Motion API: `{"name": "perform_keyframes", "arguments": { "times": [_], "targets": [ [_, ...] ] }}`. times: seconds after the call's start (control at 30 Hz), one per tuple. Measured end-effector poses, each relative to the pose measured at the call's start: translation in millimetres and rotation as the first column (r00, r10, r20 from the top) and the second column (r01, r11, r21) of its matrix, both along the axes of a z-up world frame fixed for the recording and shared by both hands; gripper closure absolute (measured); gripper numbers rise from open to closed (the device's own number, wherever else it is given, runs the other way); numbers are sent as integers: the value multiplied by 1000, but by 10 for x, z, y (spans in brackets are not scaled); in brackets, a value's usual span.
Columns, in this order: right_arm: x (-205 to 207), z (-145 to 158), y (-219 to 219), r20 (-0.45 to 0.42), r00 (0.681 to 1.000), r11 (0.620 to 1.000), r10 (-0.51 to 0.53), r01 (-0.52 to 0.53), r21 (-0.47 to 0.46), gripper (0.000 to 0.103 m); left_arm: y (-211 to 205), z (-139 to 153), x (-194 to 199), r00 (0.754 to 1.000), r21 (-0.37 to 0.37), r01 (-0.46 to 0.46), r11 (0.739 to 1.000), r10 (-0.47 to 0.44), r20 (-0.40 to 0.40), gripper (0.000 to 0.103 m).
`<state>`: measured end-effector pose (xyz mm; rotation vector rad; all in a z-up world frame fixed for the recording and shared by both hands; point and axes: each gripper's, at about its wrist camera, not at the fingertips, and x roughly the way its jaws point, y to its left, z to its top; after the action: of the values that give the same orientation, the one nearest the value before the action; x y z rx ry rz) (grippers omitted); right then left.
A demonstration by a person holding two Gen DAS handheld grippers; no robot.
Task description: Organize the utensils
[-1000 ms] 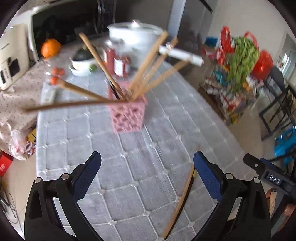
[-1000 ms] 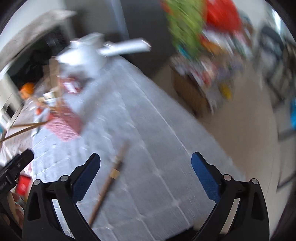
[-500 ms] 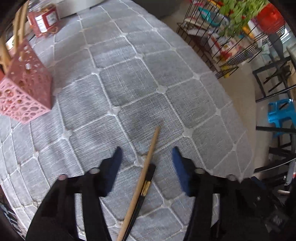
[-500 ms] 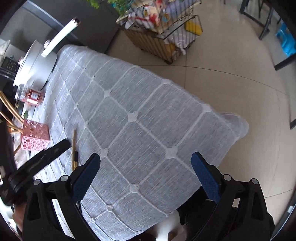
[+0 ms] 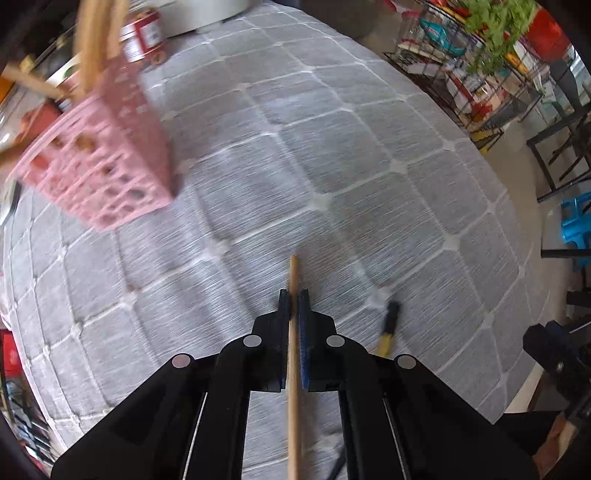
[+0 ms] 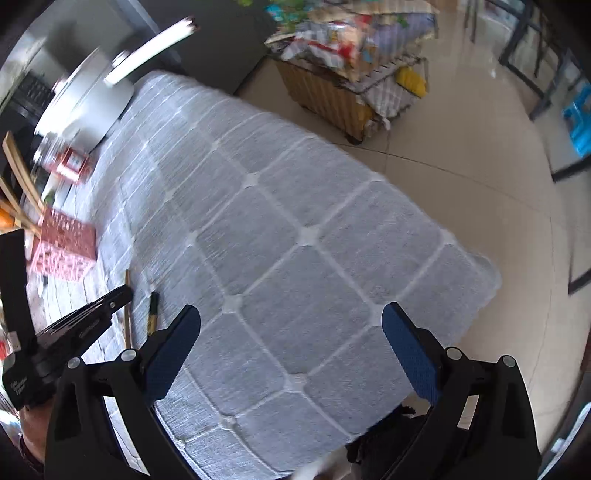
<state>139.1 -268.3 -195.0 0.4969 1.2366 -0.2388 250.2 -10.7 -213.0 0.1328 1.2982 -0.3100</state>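
- Here, the left gripper [image 5: 294, 299] has its blue-padded jaws pressed together on a long, round, light wooden chopstick [image 5: 294, 332], pinching it along the middle of its shaft.
- The chopstick's long axis runs near to far in the left wrist view, in line with the fingers; its far tip pokes out just past the fingertips and points away over the table, and its near end leaves the bottom of the picture.
- It sits over the grey quilted tablecloth [image 5: 332, 155] with white stitched squares; whether it touches the cloth cannot be told.
- Just to the right of the left gripper, a black-tipped stick with a yellow band [image 5: 388, 326] lies on the cloth, angled far-right; most of it is hidden behind the gripper.
- A pink perforated plastic holder [image 5: 99, 166], blurred, stands on the cloth to the far left, with several wooden sticks [image 5: 96, 48] rising out of it.
- A red-labelled jar [image 5: 142, 35] stands beyond the holder.
- The right gripper [image 6: 291, 347] hovers over the near-right part of the table with its blue pads spread wide apart, nothing between them.
- In the right wrist view the left gripper [image 6: 122, 295] shows at the left edge, with the chopstick [image 6: 127, 314] beside its tip.
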Motion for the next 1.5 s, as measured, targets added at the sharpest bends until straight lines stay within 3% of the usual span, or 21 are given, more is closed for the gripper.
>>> {"name": "perform_keyframes", "arguments": {
  "times": [0.23,0.33,0.4,0.47,0.5,0.53,0.6,0.73,0.9,1.1,1.5],
  "targets": [
    [257,14,733,-2,993,987,120,-119,-109,8,705,415,-373,991,-81,-76,994,84,105,99],
    [420,-197,1011,-111,984,981,139,-152,-122,28,908,670,-558,979,-105,-77,991,95,178,99],
    [484,-275,1140,-151,983,975,106,-133,-179,30,1065,865,-683,967,-123,-82,989,109,231,99],
    [484,-233,1245,-126,987,969,97,-123,-215,48,1155,1015,-755,955,-142,-87,986,123,269,99],
    [480,-214,1279,-125,987,967,105,-130,-219,73,1180,1082,-785,948,-148,-91,985,131,290,99],
    [483,-200,1324,-130,984,965,123,-149,-214,89,1200,1164,-814,939,-159,-94,983,140,313,99],
    [451,-169,1344,-122,984,975,128,-148,-165,95,1246,1285,-883,929,-181,-94,979,151,338,99],
    [279,54,1246,-5,991,991,133,-134,-28,96,1342,1514,-1020,909,-218,-78,973,160,386,99],
    [31,623,1179,163,971,983,177,-184,27,96,1403,1684,-1126,890,-252,-73,965,176,420,99],
    [-94,1334,1109,326,922,974,208,-227,20,96,1426,1964,-1131,865,-286,-64,956,196,462,99],
    [221,2506,1122,501,827,959,256,-281,-26,96,1193,2791,-694,799,-302,-37,953,210,564,99]
  ]
}}
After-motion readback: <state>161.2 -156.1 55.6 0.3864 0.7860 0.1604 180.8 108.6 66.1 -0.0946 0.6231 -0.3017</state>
